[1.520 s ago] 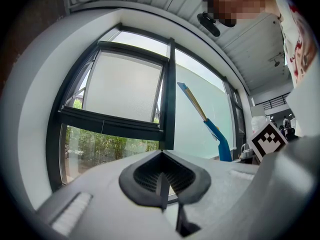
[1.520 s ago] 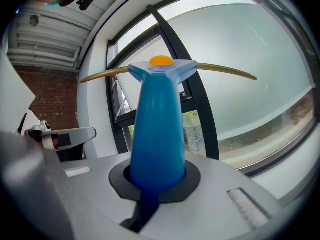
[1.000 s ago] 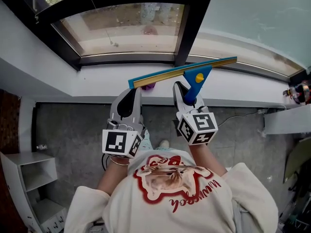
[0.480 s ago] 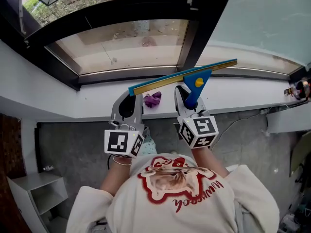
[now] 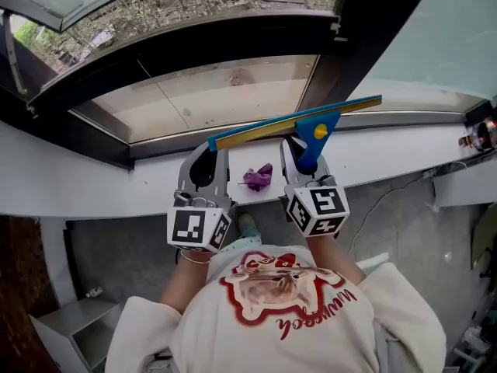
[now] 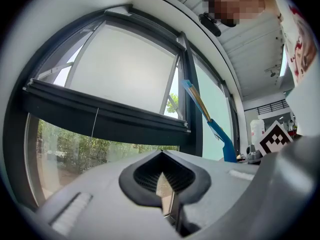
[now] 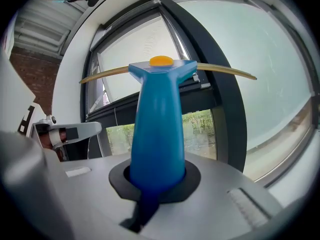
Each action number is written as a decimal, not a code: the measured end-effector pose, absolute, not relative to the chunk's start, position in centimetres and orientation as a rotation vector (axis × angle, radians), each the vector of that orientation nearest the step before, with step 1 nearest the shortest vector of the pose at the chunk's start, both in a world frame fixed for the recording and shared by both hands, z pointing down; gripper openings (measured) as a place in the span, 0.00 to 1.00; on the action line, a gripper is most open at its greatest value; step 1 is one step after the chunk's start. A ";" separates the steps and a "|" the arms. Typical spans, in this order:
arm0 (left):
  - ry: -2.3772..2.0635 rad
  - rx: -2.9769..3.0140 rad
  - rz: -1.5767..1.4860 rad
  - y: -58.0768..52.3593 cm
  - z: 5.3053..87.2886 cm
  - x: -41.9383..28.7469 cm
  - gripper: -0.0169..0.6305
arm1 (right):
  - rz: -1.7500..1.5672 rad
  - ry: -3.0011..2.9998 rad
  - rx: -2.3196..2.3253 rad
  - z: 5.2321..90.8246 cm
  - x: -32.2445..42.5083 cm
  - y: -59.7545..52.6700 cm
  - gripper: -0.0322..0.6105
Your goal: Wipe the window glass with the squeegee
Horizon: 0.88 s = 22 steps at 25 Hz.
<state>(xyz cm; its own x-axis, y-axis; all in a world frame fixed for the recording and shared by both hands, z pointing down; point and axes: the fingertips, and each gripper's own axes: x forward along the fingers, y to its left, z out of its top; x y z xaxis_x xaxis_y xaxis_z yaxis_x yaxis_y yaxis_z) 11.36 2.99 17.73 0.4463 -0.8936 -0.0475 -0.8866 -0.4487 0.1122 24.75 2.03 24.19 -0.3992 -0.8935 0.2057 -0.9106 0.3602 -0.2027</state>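
My right gripper (image 5: 299,148) is shut on the blue handle (image 7: 158,129) of the squeegee (image 5: 311,134), held upright. Its long blade (image 5: 268,125) with a brass strip runs slantwise in front of the window glass (image 5: 233,92), reaching over my left gripper (image 5: 203,162). The left gripper's jaws are shut with nothing between them (image 6: 167,196). In the left gripper view the squeegee (image 6: 212,124) shows off to the right against the teal pane. The blade (image 7: 220,70) stretches across the dark frame in the right gripper view.
A purple cloth (image 5: 258,177) lies on the white sill (image 5: 101,189) between the grippers. A dark mullion (image 5: 353,33) separates the clear pane from a teal-tinted pane (image 5: 435,37). A grey shelf unit (image 5: 74,332) stands at the lower left, small items (image 5: 480,134) at the sill's right end.
The view has tilted upward, showing more window and outdoor ground. Both grippers and the squeegee keep the same pose; the purple cloth has come into full view on the sill.
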 end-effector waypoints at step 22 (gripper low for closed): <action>-1.673 2.520 -0.145 -1.8 18.7 9.0 0.03 | 0.514 -2.525 1.605 25.6 23.1 -2.4 0.10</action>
